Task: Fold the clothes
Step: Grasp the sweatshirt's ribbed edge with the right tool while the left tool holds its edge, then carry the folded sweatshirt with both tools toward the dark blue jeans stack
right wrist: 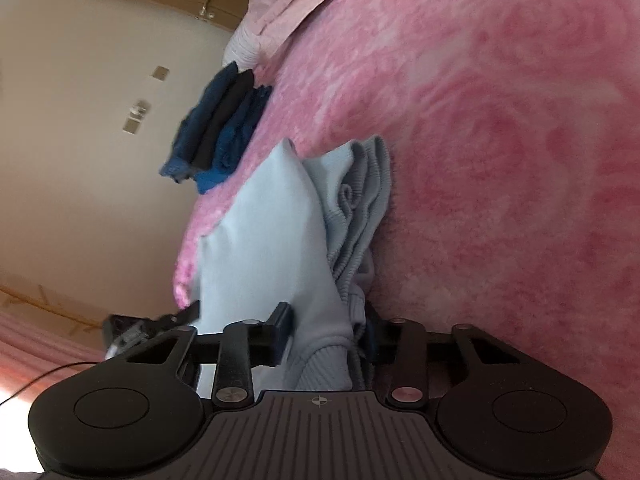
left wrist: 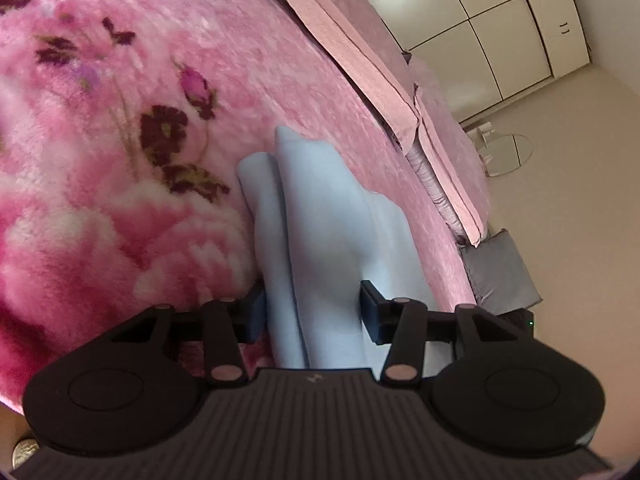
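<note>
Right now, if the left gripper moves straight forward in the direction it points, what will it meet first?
The left gripper is shut on the light blue garment, which fills the line ahead. Beyond the cloth, it would probably meet the pink floral blanket, though depth is unclear.

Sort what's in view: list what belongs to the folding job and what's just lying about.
In the job: light blue garment, left gripper, right gripper, both shut on it.
Lying about: pink floral blanket, dark blue clothes pile, grey cushion.

Left tool (left wrist: 312,312) points toward 12 o'clock, its jaws clamped on bunched fabric. Right tool (right wrist: 326,336) likewise points to 12, pinching cloth.
</note>
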A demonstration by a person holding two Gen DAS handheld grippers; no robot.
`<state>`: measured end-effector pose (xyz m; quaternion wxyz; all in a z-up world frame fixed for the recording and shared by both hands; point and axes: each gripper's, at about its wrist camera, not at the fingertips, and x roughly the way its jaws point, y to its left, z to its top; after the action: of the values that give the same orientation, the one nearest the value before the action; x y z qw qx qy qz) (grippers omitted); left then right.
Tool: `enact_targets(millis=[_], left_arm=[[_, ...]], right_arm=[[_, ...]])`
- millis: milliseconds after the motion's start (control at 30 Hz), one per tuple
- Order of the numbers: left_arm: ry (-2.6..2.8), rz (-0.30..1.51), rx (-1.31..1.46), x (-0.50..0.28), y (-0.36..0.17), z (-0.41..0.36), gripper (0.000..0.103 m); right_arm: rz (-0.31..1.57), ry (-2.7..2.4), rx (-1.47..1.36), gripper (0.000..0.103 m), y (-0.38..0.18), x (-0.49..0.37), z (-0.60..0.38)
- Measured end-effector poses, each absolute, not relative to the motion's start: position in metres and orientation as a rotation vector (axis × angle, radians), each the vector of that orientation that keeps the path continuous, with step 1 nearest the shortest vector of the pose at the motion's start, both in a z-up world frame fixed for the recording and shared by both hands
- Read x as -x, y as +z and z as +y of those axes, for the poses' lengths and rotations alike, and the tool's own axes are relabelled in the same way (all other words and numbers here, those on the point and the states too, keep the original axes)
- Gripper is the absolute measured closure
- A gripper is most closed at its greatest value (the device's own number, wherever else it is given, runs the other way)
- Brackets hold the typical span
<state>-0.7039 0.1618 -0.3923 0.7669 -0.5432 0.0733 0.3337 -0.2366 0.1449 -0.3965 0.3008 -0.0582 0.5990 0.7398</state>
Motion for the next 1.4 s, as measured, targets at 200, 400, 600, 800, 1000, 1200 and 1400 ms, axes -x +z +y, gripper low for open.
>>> enact_targets(millis=[200,400,600,800,1000,1200,1400], left_arm=[[0.696,0.196,1.187,0.699,-0.395,0.174,0.069],[0.761,0.305,1.207,0.688,-0.377,0.180,0.076],[0.798,0.371,1.264,0.683,-0.343,0.186,0.080],[0.790,0.357,1.301,0.722,-0.258,0.189,0.080],[0.803,0.349,1.240,0.779,-0.141,0.201,0.080],[0.834,0.348,1.149,0.810,-0.075,0.229,0.080],[0.907,0.284,1.120,0.820,-0.046,0.247,0.080]], right_arm=[[1.629,1.998,0.130,0.076,-0.407,0.246,0.159],[1.625,1.899,0.092,0.082,-0.402,0.249,0.149],[1.642,1.764,0.128,0.084,-0.346,0.270,0.145],[1.659,1.708,0.107,0.085,-0.264,0.303,0.140],[1.644,1.711,0.000,0.085,-0.163,0.372,0.145],[1.634,1.761,-0.063,0.085,-0.114,0.418,0.175],[1.615,1.842,-0.046,0.085,-0.091,0.432,0.219]])
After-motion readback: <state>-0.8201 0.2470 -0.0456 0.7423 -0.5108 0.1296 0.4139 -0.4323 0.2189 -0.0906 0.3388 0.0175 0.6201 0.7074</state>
